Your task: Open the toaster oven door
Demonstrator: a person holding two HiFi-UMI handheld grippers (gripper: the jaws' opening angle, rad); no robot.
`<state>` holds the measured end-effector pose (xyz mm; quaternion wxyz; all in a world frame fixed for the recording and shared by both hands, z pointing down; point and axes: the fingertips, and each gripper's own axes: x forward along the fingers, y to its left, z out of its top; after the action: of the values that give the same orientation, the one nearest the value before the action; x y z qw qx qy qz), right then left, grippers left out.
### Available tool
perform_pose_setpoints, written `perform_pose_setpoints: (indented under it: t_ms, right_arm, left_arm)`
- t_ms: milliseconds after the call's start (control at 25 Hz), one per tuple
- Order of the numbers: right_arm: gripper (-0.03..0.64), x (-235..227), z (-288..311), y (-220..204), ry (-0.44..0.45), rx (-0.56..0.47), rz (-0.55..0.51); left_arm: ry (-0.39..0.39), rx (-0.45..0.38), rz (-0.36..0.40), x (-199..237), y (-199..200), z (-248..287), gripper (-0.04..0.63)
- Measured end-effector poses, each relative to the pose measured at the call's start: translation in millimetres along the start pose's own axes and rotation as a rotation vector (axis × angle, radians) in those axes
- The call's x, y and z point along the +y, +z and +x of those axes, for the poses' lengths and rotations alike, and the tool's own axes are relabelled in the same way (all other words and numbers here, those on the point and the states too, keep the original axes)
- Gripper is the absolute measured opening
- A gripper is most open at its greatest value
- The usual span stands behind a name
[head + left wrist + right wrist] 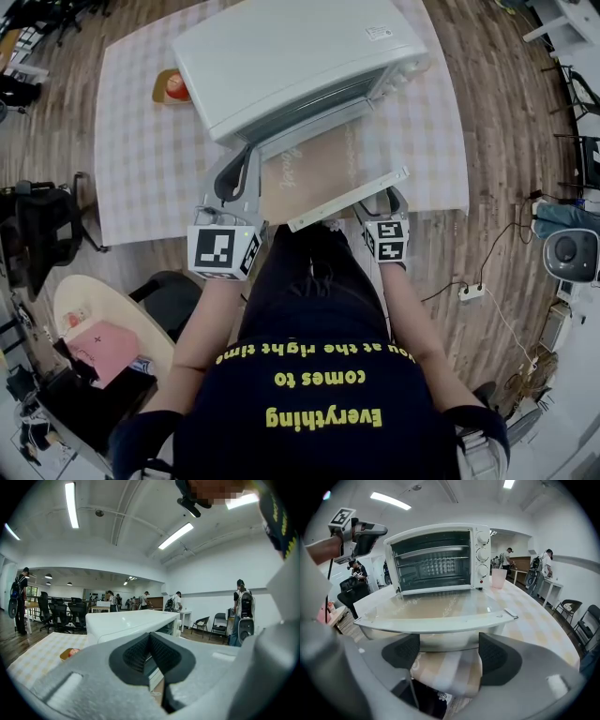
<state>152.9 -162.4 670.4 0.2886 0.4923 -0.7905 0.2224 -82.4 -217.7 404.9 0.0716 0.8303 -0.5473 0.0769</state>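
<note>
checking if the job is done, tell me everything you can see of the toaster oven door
The door is fully open, folded down about level in front of the white toaster oven, hinged at the oven's bottom edge. It is a clear glass pane in a pale frame, with faint script on it and a white bar handle along its outer edge. The checked tablecloth shows through the glass. The right gripper sits just below the handle, jaws apart, not gripping it.
</note>
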Motion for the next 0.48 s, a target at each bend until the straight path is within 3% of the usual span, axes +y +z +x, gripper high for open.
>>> perform_pose_setpoints:
  t_ms: [480]
  right_arm:
    - [0.402,-0.1,0.1,-2.3,0.008,0.034,-0.006]
  left_arm:
    - [-0.001,-0.004,-0.005,-3.1,1.0,2.4,0.002]
